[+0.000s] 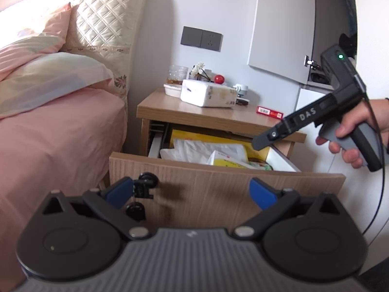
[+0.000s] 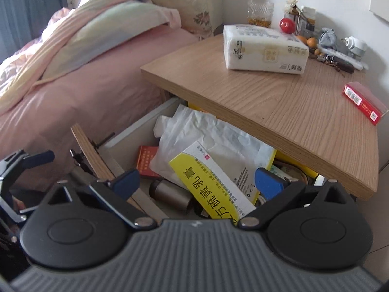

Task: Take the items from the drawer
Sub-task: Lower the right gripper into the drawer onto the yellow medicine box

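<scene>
Left wrist view: my left hand-held gripper (image 1: 192, 192) stands wide open and empty before the front panel of the drawer (image 1: 218, 185), which is pulled out.

Right wrist view: my right hand-held gripper (image 2: 198, 182) hangs wide open and empty over the drawer contents, nearest the yellow-and-white box (image 2: 214, 180). Judged step: reach-in. The next move calls for lowering and closing on that box.

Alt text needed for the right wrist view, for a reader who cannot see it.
The open right gripper hovers over an open bedside drawer crammed with a yellow-and-white medicine box, a white plastic bag, a red carton and a dark cylinder. The nightstand top carries a tissue pack and a red box; a pink bed stands alongside.
</scene>
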A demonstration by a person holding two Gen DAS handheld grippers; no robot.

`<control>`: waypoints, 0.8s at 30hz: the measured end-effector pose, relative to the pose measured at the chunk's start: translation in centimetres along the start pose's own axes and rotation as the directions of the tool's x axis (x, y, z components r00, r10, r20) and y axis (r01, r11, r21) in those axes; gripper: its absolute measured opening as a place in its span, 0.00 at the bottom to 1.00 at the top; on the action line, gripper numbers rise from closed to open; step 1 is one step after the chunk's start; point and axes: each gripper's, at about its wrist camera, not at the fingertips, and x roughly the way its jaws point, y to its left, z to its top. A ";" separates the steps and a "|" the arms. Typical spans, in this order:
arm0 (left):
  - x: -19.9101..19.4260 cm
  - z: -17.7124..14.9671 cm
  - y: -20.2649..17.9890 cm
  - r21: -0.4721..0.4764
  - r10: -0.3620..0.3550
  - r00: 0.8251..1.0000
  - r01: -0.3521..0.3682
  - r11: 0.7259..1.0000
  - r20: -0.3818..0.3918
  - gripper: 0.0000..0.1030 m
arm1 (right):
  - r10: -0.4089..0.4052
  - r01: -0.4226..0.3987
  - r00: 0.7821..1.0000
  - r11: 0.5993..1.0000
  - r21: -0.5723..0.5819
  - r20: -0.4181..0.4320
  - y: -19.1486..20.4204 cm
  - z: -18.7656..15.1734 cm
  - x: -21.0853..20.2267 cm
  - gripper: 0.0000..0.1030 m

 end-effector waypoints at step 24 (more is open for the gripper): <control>0.1 0.0 0.3 -0.038 -0.019 1.000 0.019 0.999 -0.013 1.00 | -0.041 0.011 0.965 0.993 -0.118 -0.257 -2.7 0.9 7.6 0.75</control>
